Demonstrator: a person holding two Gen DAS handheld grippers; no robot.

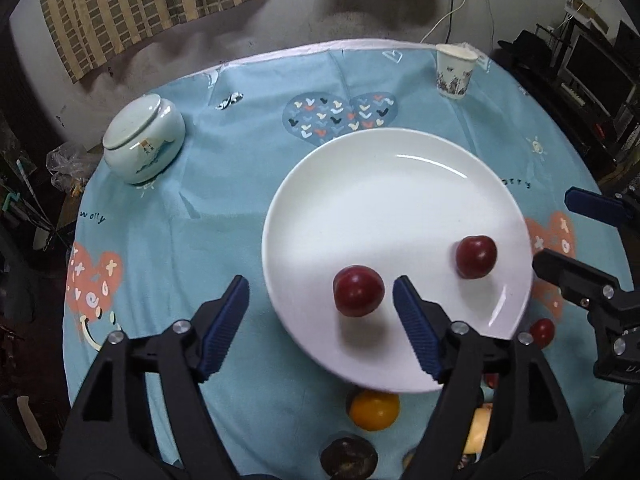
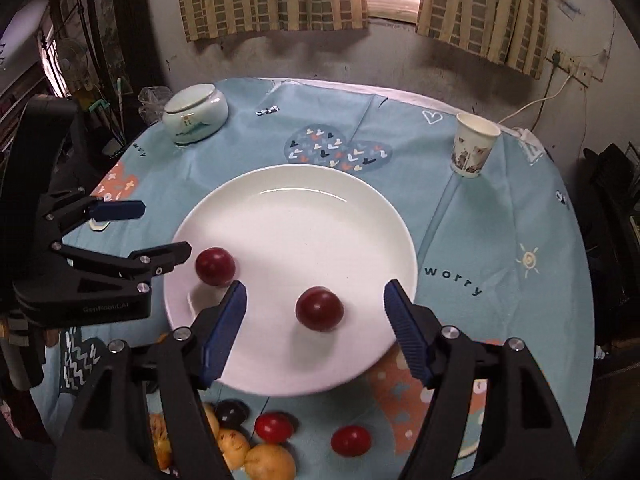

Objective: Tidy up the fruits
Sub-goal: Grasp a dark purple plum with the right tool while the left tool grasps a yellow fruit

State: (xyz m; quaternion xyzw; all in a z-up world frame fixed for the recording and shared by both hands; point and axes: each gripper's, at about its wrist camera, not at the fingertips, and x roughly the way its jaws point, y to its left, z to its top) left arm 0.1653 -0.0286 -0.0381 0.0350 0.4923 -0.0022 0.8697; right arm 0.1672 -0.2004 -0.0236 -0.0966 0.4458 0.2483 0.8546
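A: Where is the fruit?

B: Two dark red plums lie on the white plate (image 2: 304, 208). In the right wrist view one plum (image 2: 319, 309) sits at lower centre of the frame, on the plate's near half, and the other plum (image 2: 215, 266) lies left of centre near the plate's left rim.

A: And the tools?

B: The right tool (image 2: 314, 316) has its blue pads spread wide. The plum lies between them, touching neither. The left tool (image 1: 320, 312) is also wide open and holds nothing. The left plum sits just inside its right pad.

A: The rest of the fruit?

B: Loose on the blue-clothed surface (image 2: 500, 240) along the bottom of the frame: two red fruits (image 2: 351, 440), a dark one (image 2: 232, 411) and several yellow ones (image 2: 270, 462).
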